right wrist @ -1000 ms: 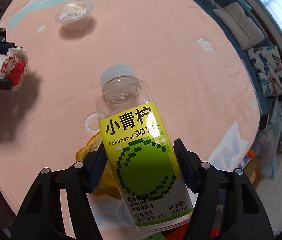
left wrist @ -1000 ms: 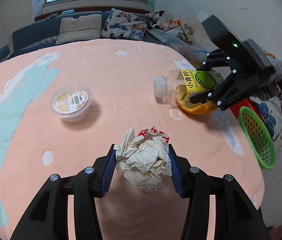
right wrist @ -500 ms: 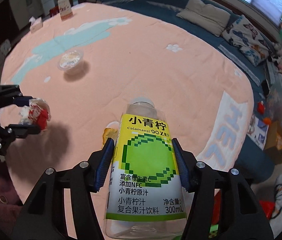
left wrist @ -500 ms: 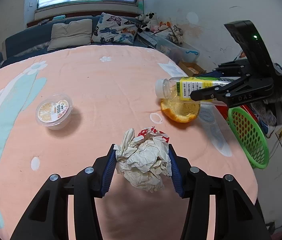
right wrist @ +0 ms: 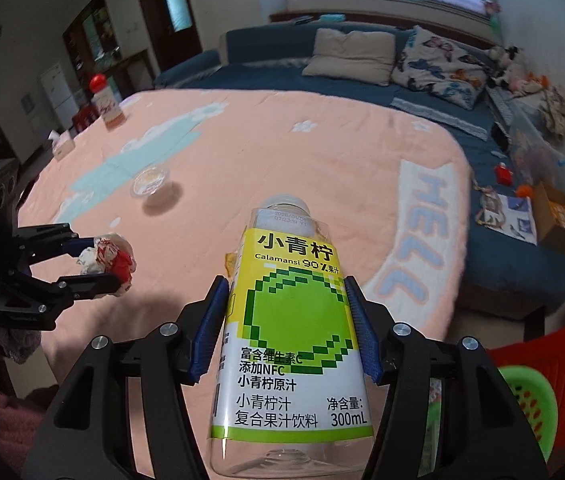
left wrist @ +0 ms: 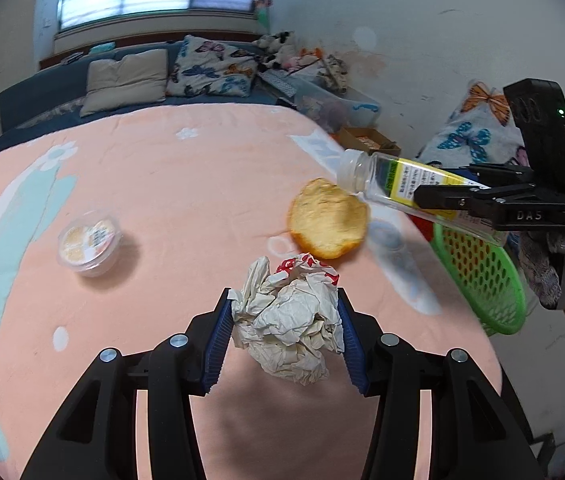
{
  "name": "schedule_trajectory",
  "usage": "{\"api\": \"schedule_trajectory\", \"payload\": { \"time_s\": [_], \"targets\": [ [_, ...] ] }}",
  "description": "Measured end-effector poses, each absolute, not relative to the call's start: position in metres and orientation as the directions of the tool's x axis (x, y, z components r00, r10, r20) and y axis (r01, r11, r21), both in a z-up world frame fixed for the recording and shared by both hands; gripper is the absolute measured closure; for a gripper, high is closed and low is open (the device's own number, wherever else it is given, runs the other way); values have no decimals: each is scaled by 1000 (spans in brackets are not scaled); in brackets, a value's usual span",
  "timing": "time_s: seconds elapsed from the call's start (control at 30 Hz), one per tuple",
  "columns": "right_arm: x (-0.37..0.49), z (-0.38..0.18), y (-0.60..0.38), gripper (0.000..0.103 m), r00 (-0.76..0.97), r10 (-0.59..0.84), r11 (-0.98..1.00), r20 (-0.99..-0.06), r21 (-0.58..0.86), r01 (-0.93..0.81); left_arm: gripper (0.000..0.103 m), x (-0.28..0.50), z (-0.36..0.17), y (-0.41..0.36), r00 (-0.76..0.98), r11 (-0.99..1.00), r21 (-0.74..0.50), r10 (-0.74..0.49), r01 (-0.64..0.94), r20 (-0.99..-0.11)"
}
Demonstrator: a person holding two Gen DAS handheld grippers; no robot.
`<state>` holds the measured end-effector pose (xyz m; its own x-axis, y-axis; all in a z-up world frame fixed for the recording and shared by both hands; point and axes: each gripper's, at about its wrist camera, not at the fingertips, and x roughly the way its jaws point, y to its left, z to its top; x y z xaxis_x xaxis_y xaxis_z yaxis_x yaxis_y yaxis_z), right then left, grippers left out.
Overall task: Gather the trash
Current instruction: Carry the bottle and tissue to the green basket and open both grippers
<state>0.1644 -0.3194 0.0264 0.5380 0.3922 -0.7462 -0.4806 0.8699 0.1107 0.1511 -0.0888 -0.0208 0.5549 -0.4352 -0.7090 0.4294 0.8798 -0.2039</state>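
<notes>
My left gripper (left wrist: 282, 316) is shut on a crumpled paper wrapper (left wrist: 288, 328), white with red print, held above the pink table (left wrist: 162, 184). It also shows in the right wrist view (right wrist: 108, 258). My right gripper (right wrist: 286, 304) is shut on an empty clear juice bottle (right wrist: 292, 320) with a yellow-green label, held in the air over the table's right edge. In the left wrist view the bottle (left wrist: 398, 178) hangs above the green basket (left wrist: 478, 272). An orange peel (left wrist: 328, 218) and a lidded plastic cup (left wrist: 88, 240) lie on the table.
The green basket (right wrist: 530, 400) sits beside a red stool (right wrist: 554, 340) off the table's right side. A red-capped bottle (right wrist: 104, 102) stands at the far table edge. A blue sofa with cushions (left wrist: 122, 80) lies behind. Boxes and clutter (right wrist: 554, 208) cover the floor.
My right gripper has lifted the bottle off the table and carried it right, over the green basket. The orange peel is uncovered. My left gripper still holds the wrapper.
</notes>
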Motion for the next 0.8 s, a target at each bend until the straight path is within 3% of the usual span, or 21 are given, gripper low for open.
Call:
{"api": "schedule_trajectory", "payload": {
  "time_s": [0.33,0.8],
  "targets": [
    [107,29,-423,45,635,199,974,-747,80,-211,55,142,-4,-146,507,801,-223,-539,556,-672],
    [52,-24,-527,45,622,-19,984,-783,95,149,55,132,13,-251,420,683,-186,-615,706,-667]
  ]
}}
